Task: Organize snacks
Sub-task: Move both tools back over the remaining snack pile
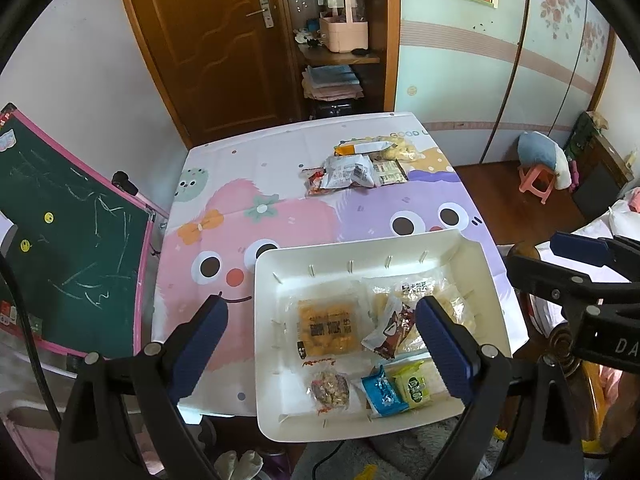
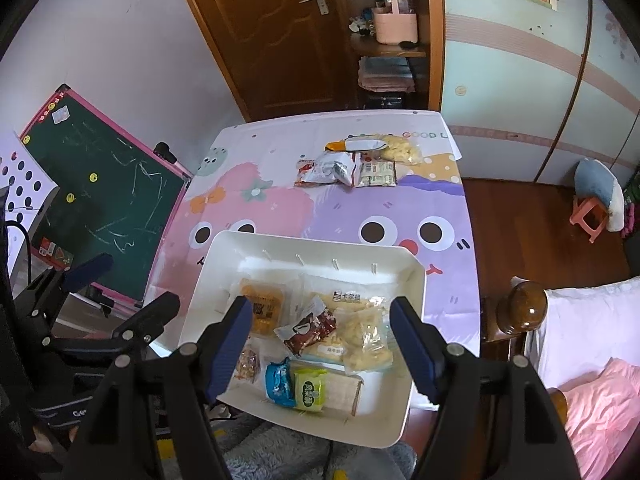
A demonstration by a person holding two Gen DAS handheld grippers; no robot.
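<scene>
A white tray (image 1: 476, 264) (image 2: 408, 280) sits at the table's near edge and overhangs it. In it lie an orange cracker pack (image 1: 326, 330), a brown packet (image 1: 394, 330) (image 2: 310, 330), a blue packet (image 1: 382, 396) (image 2: 278, 386), a green packet (image 1: 414, 390) (image 2: 310, 390), a nut pack (image 1: 330, 390) and a clear bag of pale crisps (image 2: 366, 340). My left gripper (image 1: 324, 344) hangs open above the tray with nothing between its fingers. My right gripper (image 2: 324, 348) is also open over the tray, holding nothing. A loose pile of snacks (image 1: 360, 168) (image 2: 348, 160) lies at the table's far side.
A cartoon tablecloth (image 1: 256, 208) covers the table. A green chalkboard (image 1: 72, 220) (image 2: 108, 184) leans at the left. A bed with a wooden post (image 2: 528, 304) stands to the right, and a pink stool (image 1: 536, 180) is on the floor beyond. A door and a shelf lie behind the table.
</scene>
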